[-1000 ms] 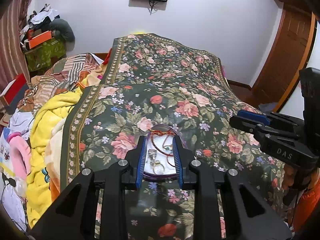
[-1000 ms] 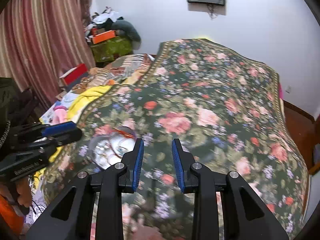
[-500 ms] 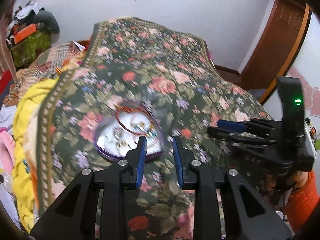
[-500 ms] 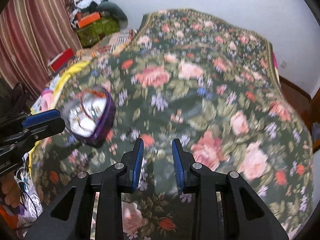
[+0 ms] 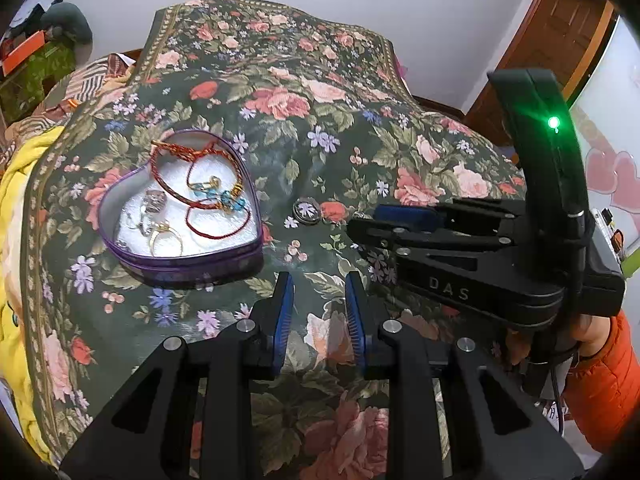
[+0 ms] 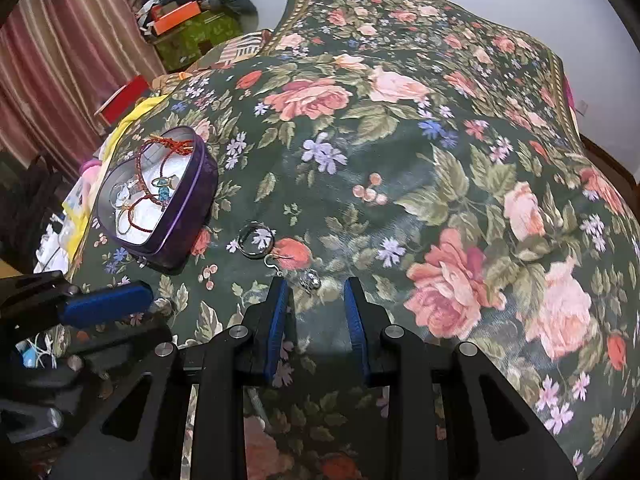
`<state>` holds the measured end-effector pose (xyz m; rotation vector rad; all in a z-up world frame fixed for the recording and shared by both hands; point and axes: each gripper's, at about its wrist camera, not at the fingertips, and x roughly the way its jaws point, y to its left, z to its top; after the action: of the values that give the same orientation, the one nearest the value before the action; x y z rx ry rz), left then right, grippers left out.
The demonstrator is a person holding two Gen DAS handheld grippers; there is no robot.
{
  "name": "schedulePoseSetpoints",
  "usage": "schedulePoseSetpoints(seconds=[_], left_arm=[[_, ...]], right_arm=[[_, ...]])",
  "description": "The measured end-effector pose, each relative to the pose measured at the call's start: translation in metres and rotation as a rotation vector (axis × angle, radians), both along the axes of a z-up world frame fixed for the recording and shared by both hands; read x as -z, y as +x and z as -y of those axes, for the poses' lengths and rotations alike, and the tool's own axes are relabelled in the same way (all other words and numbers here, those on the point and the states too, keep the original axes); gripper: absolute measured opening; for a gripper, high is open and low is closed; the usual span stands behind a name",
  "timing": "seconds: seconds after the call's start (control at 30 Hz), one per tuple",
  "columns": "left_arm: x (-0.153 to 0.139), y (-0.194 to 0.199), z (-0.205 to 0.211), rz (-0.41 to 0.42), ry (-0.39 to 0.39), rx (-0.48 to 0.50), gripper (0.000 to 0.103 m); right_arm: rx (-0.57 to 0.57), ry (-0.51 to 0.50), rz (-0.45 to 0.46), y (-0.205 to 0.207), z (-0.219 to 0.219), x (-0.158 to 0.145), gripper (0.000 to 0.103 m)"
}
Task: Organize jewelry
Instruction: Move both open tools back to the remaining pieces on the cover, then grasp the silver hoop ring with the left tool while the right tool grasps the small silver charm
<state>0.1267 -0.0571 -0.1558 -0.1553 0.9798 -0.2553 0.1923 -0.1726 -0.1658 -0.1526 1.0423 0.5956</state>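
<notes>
A purple heart-shaped tin point(image 5: 132, 196) point(image 6: 188, 204) rests on the floral bedspread and holds red cord bracelets point(image 5: 188, 152), rings and blue-stone pieces. A loose silver ring point(image 5: 306, 211) point(image 6: 257, 240) lies on the cloth to its right. Close by it lie a small earring hook point(image 6: 272, 261) and a silver charm point(image 6: 311, 280). My right gripper point(image 6: 316, 300) is open, low over the bed, with the charm just ahead between its fingertips. My left gripper point(image 5: 320, 300) is open with nothing in it, just right of the tin's near edge. The right gripper body point(image 5: 460, 256) shows in the left wrist view.
The floral bedspread point(image 6: 400, 140) covers the bed. A yellow blanket point(image 5: 16, 184) and piled bedding lie along the left edge. Boxes and clothes point(image 6: 188, 20) sit in the far corner by a striped curtain point(image 6: 60, 60). A wooden door point(image 5: 560, 40) stands at the right.
Both grippers have dropped lower and moved forward over the bed. The tin now sits left of the left gripper, and the loose ring and charm have come up close to the right gripper's tips.
</notes>
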Motion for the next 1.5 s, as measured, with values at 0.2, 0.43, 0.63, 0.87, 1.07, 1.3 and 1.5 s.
schedulePoseSetpoints(seconds=[0.2, 0.43, 0.63, 0.87, 1.07, 1.3, 1.5], left_arm=[[0.009, 0.012, 0.003, -0.018, 0.008, -0.016, 0.025], [0.014, 0.023, 0.007, -0.032, 0.024, -0.03, 0.025], [0.017, 0.036, 0.014, -0.029, 0.051, -0.056, 0.025], [0.02, 0.055, 0.022, -0.019, 0.09, -0.08, 0.025], [0.025, 0.061, 0.032, 0.014, 0.177, -0.089, 0.023], [0.02, 0.057, 0.032, 0.021, 0.16, -0.066, 0.02], [-0.007, 0.036, 0.026, 0.087, 0.142, -0.06, 0.019]], right_arm=[[0.002, -0.017, 0.022, 0.005, -0.005, 0.004, 0.011], [0.004, -0.012, 0.04, 0.002, 0.0, -0.002, 0.009], [0.033, 0.005, 0.086, -0.005, 0.021, -0.018, 0.009], [0.071, 0.047, 0.101, -0.006, 0.045, -0.031, 0.009], [0.071, 0.071, 0.101, -0.009, 0.047, -0.033, 0.009], [0.073, 0.086, 0.104, -0.009, 0.049, -0.038, 0.009], [0.071, 0.095, 0.118, -0.009, 0.043, -0.045, 0.009]])
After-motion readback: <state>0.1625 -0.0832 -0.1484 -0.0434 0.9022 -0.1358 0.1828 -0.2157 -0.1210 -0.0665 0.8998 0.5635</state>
